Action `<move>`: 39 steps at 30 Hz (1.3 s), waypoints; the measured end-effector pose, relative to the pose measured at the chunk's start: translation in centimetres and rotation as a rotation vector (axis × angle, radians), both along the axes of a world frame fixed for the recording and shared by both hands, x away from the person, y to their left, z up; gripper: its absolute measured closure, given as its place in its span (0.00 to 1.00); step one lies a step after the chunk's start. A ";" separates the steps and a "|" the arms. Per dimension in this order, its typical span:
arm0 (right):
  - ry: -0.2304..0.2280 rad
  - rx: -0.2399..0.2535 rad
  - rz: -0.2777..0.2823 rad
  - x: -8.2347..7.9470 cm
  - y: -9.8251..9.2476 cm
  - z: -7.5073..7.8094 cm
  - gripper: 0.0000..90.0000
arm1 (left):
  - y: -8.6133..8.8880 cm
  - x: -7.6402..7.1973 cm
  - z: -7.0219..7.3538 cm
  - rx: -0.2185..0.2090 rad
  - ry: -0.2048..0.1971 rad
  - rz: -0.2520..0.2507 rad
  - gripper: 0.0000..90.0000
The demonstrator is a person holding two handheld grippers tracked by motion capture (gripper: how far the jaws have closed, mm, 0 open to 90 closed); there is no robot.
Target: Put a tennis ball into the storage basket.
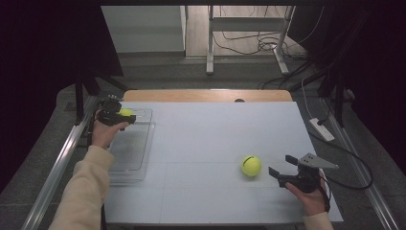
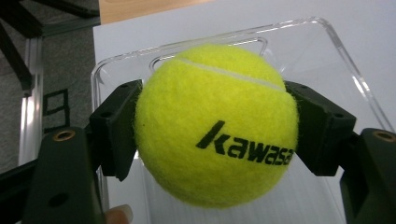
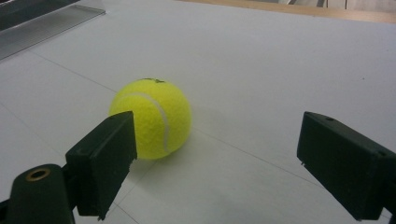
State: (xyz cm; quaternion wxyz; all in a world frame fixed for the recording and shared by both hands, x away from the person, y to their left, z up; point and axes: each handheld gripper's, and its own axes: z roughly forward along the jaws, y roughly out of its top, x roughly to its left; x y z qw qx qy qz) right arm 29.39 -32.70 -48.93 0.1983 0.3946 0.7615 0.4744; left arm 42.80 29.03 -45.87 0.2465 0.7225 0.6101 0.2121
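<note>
My left gripper (image 1: 125, 115) is shut on a yellow tennis ball (image 2: 215, 122) with black lettering, both pads pressed against its sides. It holds the ball (image 1: 125, 112) over the far end of a clear plastic tray (image 1: 139, 143) at the table's left. A second yellow tennis ball (image 1: 251, 166) lies on the white table surface at the right front. My right gripper (image 1: 282, 165) stands open just right of it, jaws wide apart and pointing at it. In the right gripper view that ball (image 3: 152, 119) sits a little beyond the left jaw, untouched.
The white table top (image 1: 215, 129) has a wooden strip along its far edge. A metal rail (image 1: 62, 158) runs along the left side. A white power strip (image 1: 321, 129) and cables lie on the floor to the right.
</note>
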 end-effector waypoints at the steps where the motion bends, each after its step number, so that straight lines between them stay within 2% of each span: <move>1: 0.001 0.003 0.000 0.0 0.0 0.0 0.13 | 0.0 0.0 0.0 -0.002 0.001 -0.001 0.30; 3: 0.001 0.003 -0.002 0.0 0.0 -0.1 0.13 | 0.0 0.2 -0.2 0.011 0.016 -0.005 0.30; 12: 0.004 0.003 -0.001 0.0 -0.1 -0.1 0.13 | 0.1 0.7 -1.1 0.014 0.061 0.002 0.30; 17: 0.006 0.000 0.001 0.0 0.0 -0.2 0.13 | 0.2 1.0 -1.8 0.013 0.110 -0.005 0.30; 21: 0.006 -0.001 0.000 0.1 0.0 -0.2 0.13 | 0.2 1.1 -2.2 0.017 0.131 -0.006 0.30; 28: 0.006 -0.001 -0.001 0.1 0.0 -0.2 0.14 | 0.2 1.0 -2.1 0.020 0.121 -0.001 0.29; 33: 0.010 -0.003 0.001 0.1 0.0 -0.2 0.14 | 0.0 0.9 -1.6 0.052 0.104 0.013 0.29; 39: 0.013 0.002 0.001 0.2 0.0 -0.3 0.14 | 0.0 0.7 -0.9 0.015 0.076 0.033 0.17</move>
